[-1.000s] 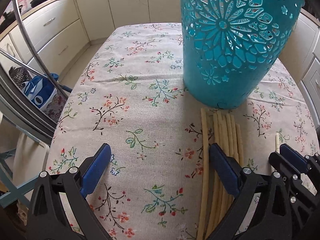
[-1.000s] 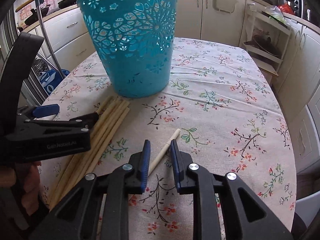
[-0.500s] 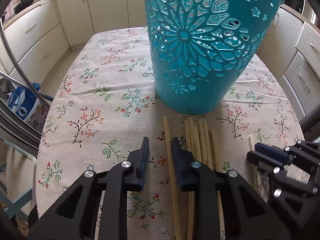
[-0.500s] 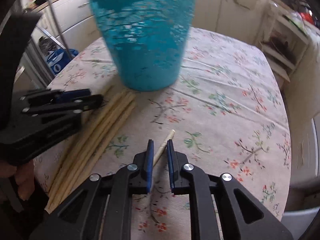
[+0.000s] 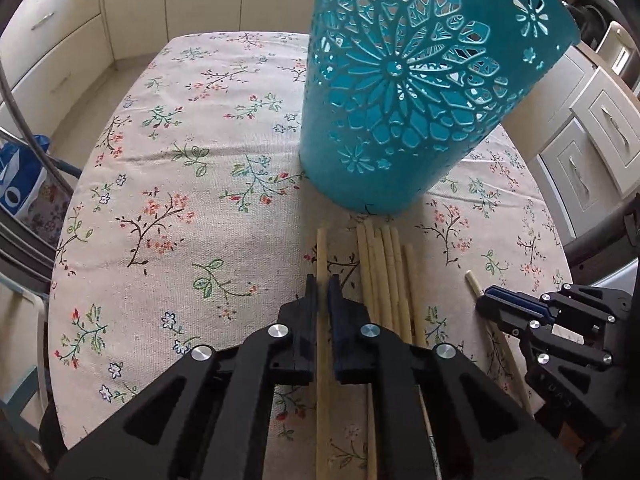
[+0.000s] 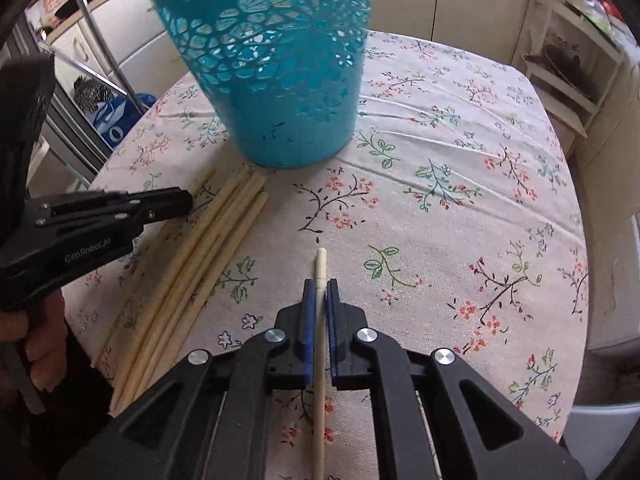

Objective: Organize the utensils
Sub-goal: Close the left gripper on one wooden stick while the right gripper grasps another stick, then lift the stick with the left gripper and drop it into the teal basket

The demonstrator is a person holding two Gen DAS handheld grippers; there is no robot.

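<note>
A teal cut-out basket (image 5: 400, 100) (image 6: 280, 80) stands upright on the floral tablecloth (image 5: 200, 220). Just in front of it lies a bundle of several tan chopsticks (image 5: 384, 264) (image 6: 216, 240). One tan chopstick (image 5: 321, 252) lies a little left of the bundle. My left gripper (image 5: 323, 280) (image 6: 188, 202) is closing, its jaws pressed on that chopstick. Apart on the right lies a paler chopstick (image 6: 320, 264) (image 5: 474, 282). My right gripper (image 6: 319, 282) (image 5: 486, 298) is closing too, with its blue pads (image 6: 307, 320) tight against the pale chopstick's sides.
Cream kitchen cabinets (image 5: 60, 40) ring the table. At the left stand a metal rack (image 6: 100, 60) and a blue bag (image 5: 20, 180). A shelf unit (image 6: 568, 64) is at the far right. A hand (image 6: 40, 340) holds the left gripper's handle.
The left jaws went from wide open to closed around the leftmost chopstick. The right jaws narrowed onto the pale chopstick. Both views tipped further down toward the table.
</note>
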